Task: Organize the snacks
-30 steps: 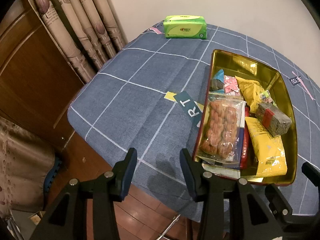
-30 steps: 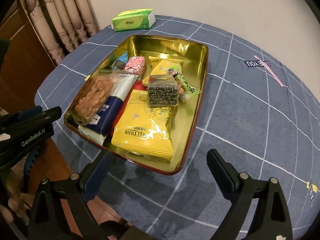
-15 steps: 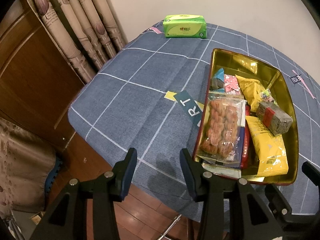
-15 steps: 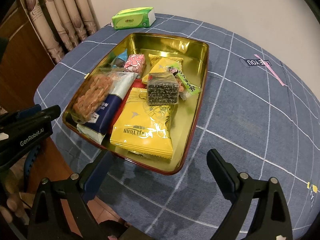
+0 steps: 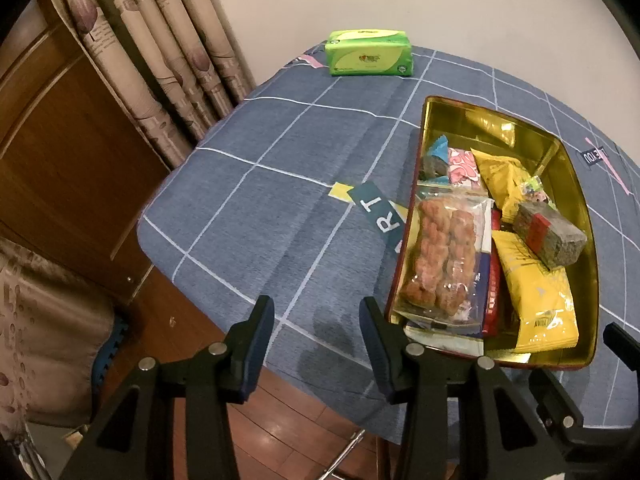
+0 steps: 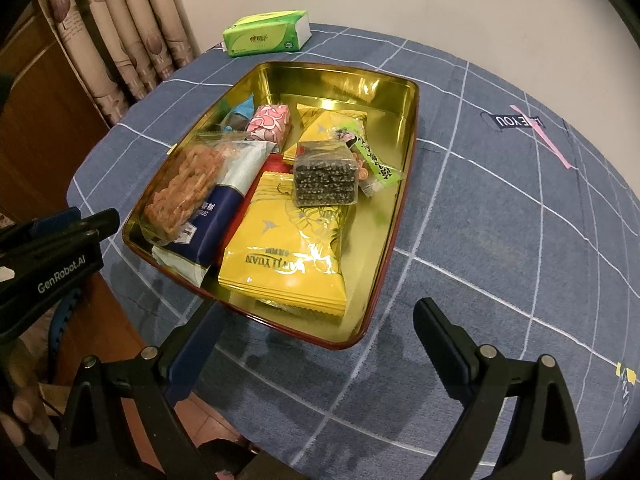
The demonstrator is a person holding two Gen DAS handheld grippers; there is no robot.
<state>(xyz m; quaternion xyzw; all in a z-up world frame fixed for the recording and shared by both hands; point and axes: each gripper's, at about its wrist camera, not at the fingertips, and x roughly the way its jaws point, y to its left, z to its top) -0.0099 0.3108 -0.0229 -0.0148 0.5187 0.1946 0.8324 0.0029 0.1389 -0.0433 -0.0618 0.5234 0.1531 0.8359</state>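
Observation:
A gold tray (image 6: 404, 128) (image 5: 576, 184) on the blue checked tablecloth holds several snacks: a clear bag of fried twists (image 6: 188, 188) (image 5: 440, 256), a big yellow packet (image 6: 286, 248) (image 5: 536, 292), a dark sesame block (image 6: 326, 178) (image 5: 550, 236), a pink sweet (image 6: 270, 122) and a green-wrapped snack (image 6: 374, 160). My right gripper (image 6: 316, 320) is open and empty at the tray's near edge. My left gripper (image 5: 316, 320) is open and empty over the cloth, left of the tray's near corner; it also shows in the right wrist view (image 6: 60, 240).
A green tissue pack (image 5: 368, 53) (image 6: 266, 34) lies at the table's far side. Curtains (image 5: 160, 60) and a wooden door stand to the left. The round table's edge (image 5: 168, 256) drops to a wooden floor just under the grippers.
Both grippers have drifted slightly; the tray sits a little farther and to the right in the views. Nothing was taken hold of or let go.

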